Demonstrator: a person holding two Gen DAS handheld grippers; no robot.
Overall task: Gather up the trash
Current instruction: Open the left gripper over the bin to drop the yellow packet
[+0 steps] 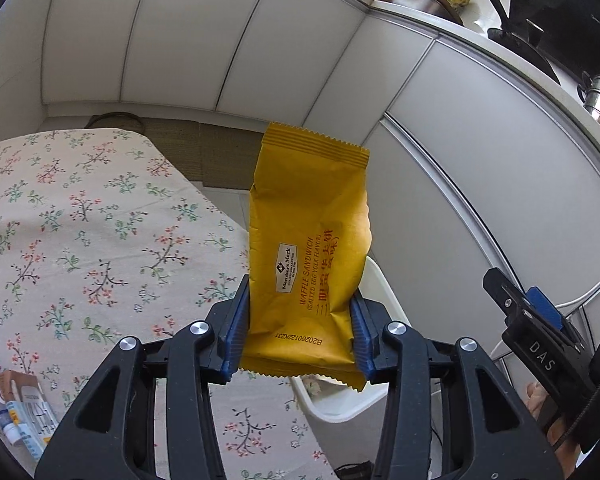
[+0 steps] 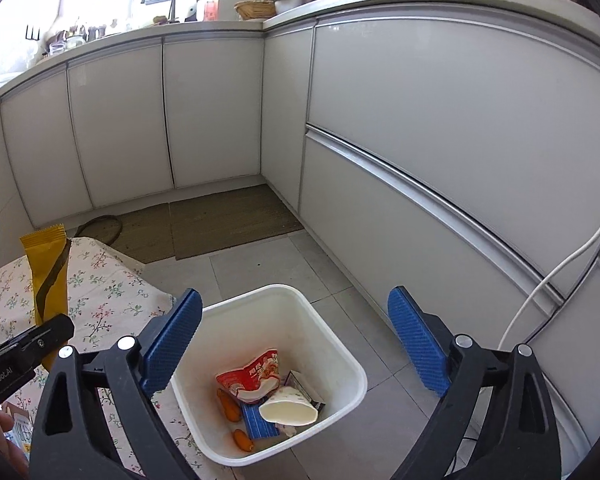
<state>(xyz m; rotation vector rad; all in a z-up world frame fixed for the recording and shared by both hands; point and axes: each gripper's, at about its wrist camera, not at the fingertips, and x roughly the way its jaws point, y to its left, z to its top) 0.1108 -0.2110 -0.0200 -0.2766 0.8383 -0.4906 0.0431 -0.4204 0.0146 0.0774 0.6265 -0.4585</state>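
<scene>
- The left gripper [image 1: 300, 336] is clamped on a yellow snack wrapper [image 1: 308, 248], its blue pads pressing the lower part from both sides, so the pack stands up and away from the jaws.
- The wrapper hangs in the air over the right-hand edge of the floral tablecloth [image 1: 80, 220], short of the white bin [image 2: 340, 344], which stands on the tiled floor just beside the table's edge.
- The right gripper [image 2: 296, 340] has its jaws wide apart with nothing between them; it hovers above the bin, whose inside shows directly below.
- The bin already holds a red packet [image 2: 252, 374], a white cup [image 2: 288, 412] on its side and some orange pieces [image 2: 230, 404].
- By its creases and sagging middle, the wrapper looks light, thin and probably empty or nearly so: soft film that crumples rather than resists.
- Such film is likely slippery; the flat body, where the pads now sit, seems a surer hold than the crimped ends.
- Being so light, it may flutter or drift when let go, so a release low over the bin's mouth would suit.
- More packaging [image 1: 24, 412] lies at the tablecloth's near left corner.
</scene>
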